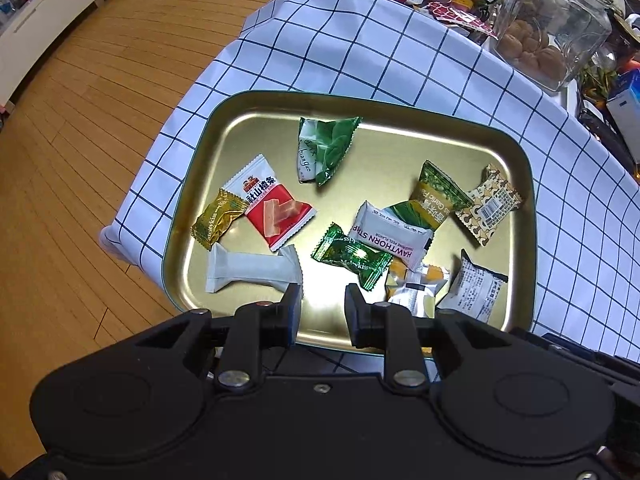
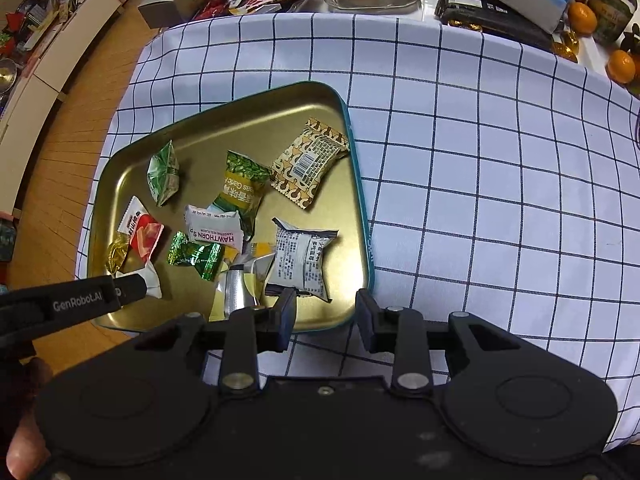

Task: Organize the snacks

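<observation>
Checked tablecloth (image 2: 460,168) under everything, clutter along the back, and the gold tray (image 1: 256,128) with about ten wrapped snacks scattered in it. Both my claws hover with fingers apart and nothing between them: left gripper (image 1: 322,312) over the tray's near edge, right gripper (image 2: 326,316) at its near right corner. I'd guess the next grab is the white stick pack (image 1: 252,270), just beyond my left fingers. Its long axis runs left-right across my view, so I'd straddle the narrow middle, not the crimped ends, and close gently.
</observation>
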A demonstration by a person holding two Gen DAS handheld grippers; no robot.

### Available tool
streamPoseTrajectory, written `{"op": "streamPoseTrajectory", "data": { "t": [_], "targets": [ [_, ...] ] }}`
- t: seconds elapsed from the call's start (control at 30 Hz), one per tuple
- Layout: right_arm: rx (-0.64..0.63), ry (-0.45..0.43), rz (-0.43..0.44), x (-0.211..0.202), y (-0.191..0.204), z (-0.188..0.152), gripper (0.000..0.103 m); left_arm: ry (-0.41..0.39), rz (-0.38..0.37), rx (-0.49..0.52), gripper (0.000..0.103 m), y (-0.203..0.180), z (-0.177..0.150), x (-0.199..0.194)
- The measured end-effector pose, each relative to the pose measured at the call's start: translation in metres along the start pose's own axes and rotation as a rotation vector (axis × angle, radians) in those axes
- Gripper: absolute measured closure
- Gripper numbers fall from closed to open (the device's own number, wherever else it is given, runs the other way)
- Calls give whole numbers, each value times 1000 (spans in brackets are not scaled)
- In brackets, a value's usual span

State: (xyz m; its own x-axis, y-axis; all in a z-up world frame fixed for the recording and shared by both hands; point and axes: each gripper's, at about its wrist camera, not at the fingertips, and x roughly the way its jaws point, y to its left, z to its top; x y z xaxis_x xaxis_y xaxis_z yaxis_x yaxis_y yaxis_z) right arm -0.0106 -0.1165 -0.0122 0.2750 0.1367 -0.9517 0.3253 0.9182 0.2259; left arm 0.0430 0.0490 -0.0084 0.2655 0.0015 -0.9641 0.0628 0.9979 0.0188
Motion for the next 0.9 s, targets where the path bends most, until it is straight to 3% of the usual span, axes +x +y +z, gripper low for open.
{"op": "streamPoseTrajectory", "data": {
  "t": [0.9],
  "targets": [
    [-20, 1, -7, 2, -1, -1, 68, -4, 9, 35, 69, -3, -1, -1]
  ]
}}
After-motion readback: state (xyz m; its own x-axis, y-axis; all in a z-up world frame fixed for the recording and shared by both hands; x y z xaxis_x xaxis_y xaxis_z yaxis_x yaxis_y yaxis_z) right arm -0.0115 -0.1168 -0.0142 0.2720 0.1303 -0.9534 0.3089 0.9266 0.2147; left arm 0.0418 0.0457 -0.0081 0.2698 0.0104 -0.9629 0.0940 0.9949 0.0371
